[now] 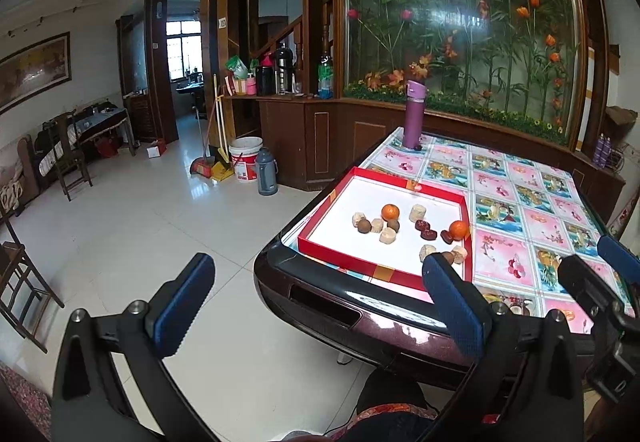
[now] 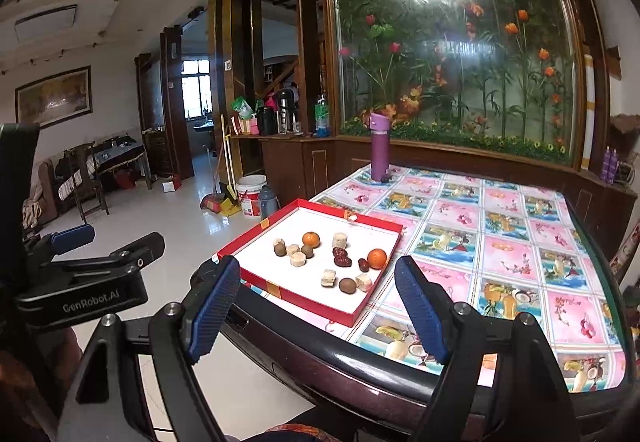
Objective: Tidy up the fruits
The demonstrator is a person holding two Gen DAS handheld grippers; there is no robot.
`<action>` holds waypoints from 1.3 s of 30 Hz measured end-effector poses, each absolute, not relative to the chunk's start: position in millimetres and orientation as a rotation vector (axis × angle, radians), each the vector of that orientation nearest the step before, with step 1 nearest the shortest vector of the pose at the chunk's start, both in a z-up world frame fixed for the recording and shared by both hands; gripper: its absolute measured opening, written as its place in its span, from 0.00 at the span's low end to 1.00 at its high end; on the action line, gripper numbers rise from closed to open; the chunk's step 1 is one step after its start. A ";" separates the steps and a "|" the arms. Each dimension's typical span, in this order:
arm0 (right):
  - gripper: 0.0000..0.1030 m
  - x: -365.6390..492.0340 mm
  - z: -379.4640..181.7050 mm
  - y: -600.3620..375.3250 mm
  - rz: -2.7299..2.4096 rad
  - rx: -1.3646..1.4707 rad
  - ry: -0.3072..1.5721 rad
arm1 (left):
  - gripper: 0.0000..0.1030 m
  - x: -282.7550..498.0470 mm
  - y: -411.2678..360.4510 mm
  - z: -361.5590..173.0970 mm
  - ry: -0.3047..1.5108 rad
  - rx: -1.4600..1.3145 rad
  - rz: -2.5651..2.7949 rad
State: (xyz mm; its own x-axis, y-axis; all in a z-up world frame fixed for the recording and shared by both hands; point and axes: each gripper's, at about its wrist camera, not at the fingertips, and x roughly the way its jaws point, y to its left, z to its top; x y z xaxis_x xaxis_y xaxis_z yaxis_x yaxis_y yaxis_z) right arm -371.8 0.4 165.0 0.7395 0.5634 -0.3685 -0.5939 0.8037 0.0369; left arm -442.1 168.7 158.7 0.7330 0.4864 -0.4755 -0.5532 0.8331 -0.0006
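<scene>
A shallow red box with a white floor [image 1: 352,193] [image 2: 280,234] lies at the near left corner of the table. Scattered in it are two oranges [image 1: 390,212] [image 2: 311,239], several pale round cakes [image 1: 417,212] [image 2: 339,240], brown round fruits [image 1: 363,226] [image 2: 346,285] and dark red dates [image 1: 424,228] [image 2: 342,258]. My left gripper [image 1: 318,276] is open and empty, short of the table edge, left of the box. My right gripper [image 2: 318,284] is open too, nothing between its fingers, in front of the box's near edge. The left gripper's body [image 2: 80,282] shows in the right wrist view.
A purple bottle [image 1: 414,113] [image 2: 379,145] stands at the far left of the table, which bears a patterned cloth [image 1: 532,217] [image 2: 500,242]. The dark table rim [image 1: 340,290] [image 2: 320,358] is close below the fingers. Tiled floor, a bucket [image 1: 246,157] and chairs lie to the left.
</scene>
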 end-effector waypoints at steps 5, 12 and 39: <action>0.77 -366.0 164.8 -2.7 0.633 -0.062 0.381 | 1.00 -440.3 168.5 159.3 0.488 -0.141 0.567; 0.77 -369.7 165.1 -2.0 0.629 -0.059 0.387 | 1.00 -441.8 166.0 162.9 0.505 -0.124 0.518; 0.77 -380.5 167.3 7.3 0.652 -0.088 0.371 | 1.00 -443.8 161.1 168.1 0.487 -0.092 0.509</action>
